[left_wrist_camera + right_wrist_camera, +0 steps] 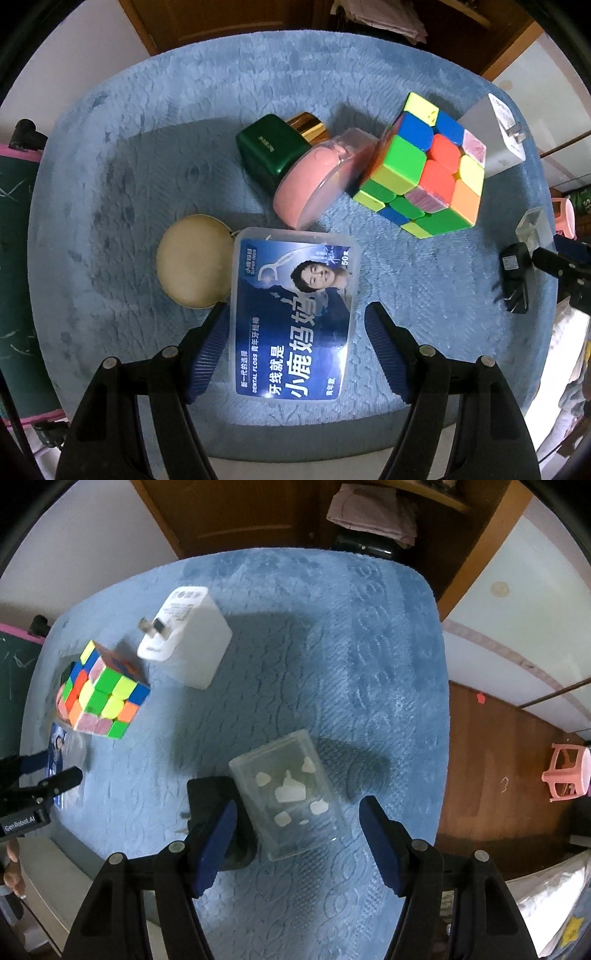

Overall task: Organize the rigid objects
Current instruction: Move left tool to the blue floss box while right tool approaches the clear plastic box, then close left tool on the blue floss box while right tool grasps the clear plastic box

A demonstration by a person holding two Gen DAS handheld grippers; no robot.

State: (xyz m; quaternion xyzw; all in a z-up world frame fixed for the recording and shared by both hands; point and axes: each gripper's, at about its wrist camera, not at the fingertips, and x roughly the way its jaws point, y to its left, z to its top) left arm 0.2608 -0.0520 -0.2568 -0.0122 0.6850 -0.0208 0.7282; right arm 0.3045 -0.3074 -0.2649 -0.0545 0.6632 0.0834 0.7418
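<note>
From the left wrist, we see our left gripper (295, 347) with jaws apart, straddling the dental floss box (293, 314) that lies flat on the blue mat (110, 184); its left pad sits at the box edge, the right one clear. We judge the box light, stiff and slick, best pinched across its long sides. From the right wrist, our right gripper (297, 843) is likewise spread over the clear plastic case (288, 794), beside a black adapter (221, 812). The case looks rigid, light, slippery; we would grip its two longer walls.
</note>
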